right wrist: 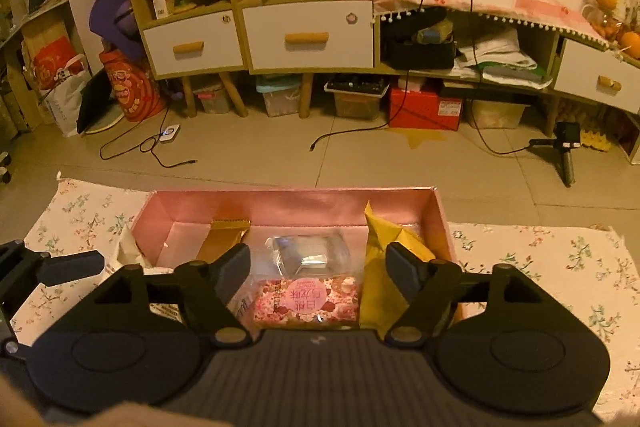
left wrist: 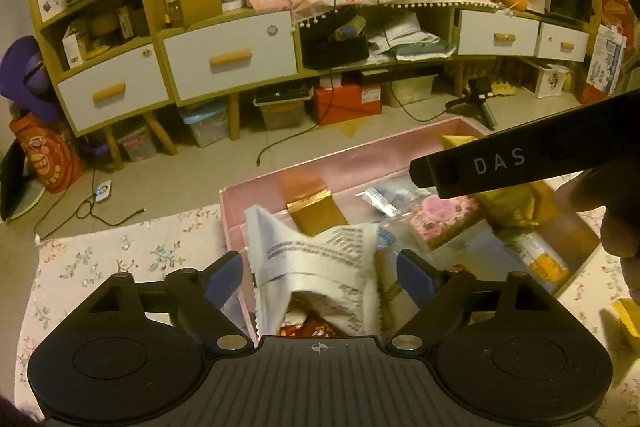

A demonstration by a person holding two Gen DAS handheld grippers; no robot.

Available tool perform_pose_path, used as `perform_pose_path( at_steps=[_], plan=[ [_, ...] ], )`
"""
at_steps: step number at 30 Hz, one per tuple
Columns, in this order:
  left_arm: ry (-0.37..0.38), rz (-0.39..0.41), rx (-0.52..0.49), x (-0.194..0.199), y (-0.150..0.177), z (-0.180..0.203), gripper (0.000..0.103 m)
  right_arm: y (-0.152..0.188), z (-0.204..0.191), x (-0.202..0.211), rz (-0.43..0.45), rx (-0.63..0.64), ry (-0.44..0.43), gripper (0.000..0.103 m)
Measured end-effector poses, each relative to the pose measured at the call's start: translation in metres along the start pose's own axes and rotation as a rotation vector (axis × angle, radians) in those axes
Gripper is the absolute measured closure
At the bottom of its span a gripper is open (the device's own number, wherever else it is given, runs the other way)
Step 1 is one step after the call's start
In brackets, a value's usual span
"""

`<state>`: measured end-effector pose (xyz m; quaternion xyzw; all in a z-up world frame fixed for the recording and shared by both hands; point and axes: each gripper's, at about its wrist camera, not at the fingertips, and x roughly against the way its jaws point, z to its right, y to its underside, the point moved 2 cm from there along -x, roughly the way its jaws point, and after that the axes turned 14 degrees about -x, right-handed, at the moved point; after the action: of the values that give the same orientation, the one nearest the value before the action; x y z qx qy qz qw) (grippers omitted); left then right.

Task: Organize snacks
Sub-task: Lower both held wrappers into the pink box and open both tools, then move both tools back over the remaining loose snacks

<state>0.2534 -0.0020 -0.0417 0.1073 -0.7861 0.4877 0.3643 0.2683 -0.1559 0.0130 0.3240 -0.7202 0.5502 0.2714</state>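
1. Packing snacks into the pink box point(right wrist: 296, 205) looks like the current step.
2. Left gripper point(left wrist: 320, 273) is spread wide; a white packet point(left wrist: 316, 263) sits between its fingers, untouched, at the box's left end.
3. Right gripper point(right wrist: 318, 273) hangs released over the floral pack point(right wrist: 306, 301).
4. Next, probably: withdraw left, fetch another snack.
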Motion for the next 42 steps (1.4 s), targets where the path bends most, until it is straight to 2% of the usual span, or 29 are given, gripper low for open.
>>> perform_pose_path(
  at_steps=[10, 20, 32, 42],
  plan=[
    [-0.001, 0.015, 0.012, 0.031, -0.009, 0.005, 0.013, -0.001, 0.004, 0.029, 0.022, -0.002, 0.01, 0.02],
    [-0.006, 0.023, 0.005, 0.074, -0.003, 0.022, 0.009, 0.017, 0.006, 0.066, 0.031, 0.084, 0.036, 0.012],
    [0.029, 0.035, 0.056, 0.122, 0.026, 0.047, 0.008, 0.048, 0.024, 0.109, 0.053, 0.063, 0.052, 0.007],
    [0.061, 0.009, 0.082, 0.149, 0.06, 0.072, 0.007, 0.083, 0.03, 0.138, 0.061, 0.072, 0.046, 0.004]
  ],
)
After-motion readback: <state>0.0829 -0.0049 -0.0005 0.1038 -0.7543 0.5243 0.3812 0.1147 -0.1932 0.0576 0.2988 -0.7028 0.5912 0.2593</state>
